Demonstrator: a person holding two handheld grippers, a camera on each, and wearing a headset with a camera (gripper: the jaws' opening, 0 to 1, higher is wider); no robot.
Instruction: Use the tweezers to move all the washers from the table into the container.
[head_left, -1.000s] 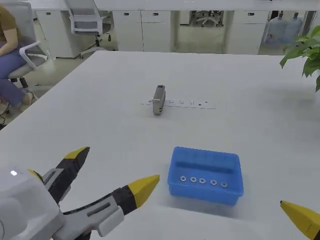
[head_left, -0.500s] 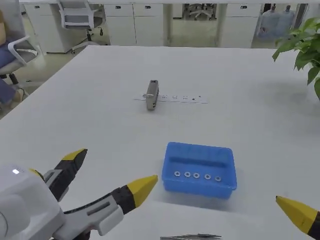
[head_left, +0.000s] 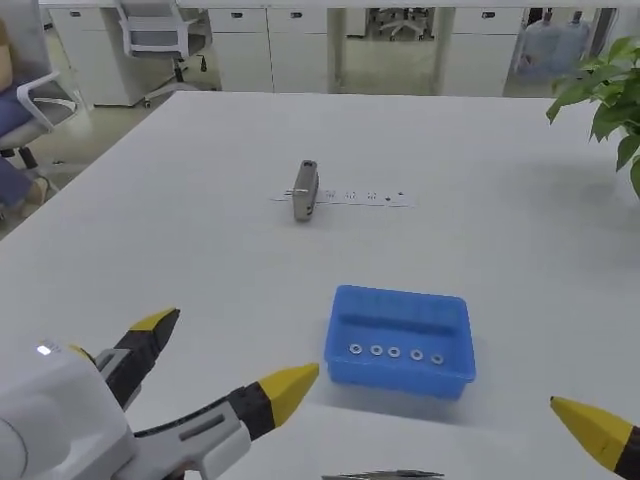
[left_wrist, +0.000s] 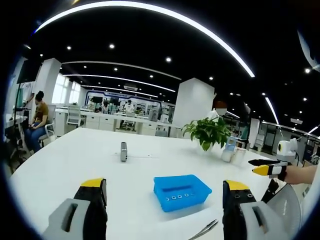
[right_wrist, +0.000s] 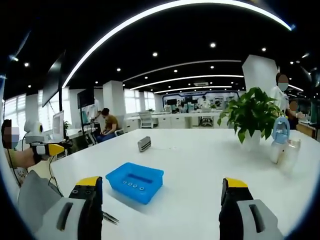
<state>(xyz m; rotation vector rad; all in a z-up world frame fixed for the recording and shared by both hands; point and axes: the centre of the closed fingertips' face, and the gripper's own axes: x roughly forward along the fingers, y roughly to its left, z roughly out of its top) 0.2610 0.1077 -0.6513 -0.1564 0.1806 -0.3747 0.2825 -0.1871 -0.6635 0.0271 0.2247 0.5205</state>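
Five washers (head_left: 395, 352) sit in a row inside the blue container (head_left: 400, 303). Tweezers (head_left: 385, 474) lie free on the desk (head_left: 200, 230) just before it, within reach of both grippers. Left gripper (head_left: 232, 350) and right gripper (right_wrist: 161, 184) hover either side, fingers apart and empty, so the transfer looks complete.

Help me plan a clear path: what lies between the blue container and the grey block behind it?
Nothing: the head view shows bare white table between the container and the grey block.
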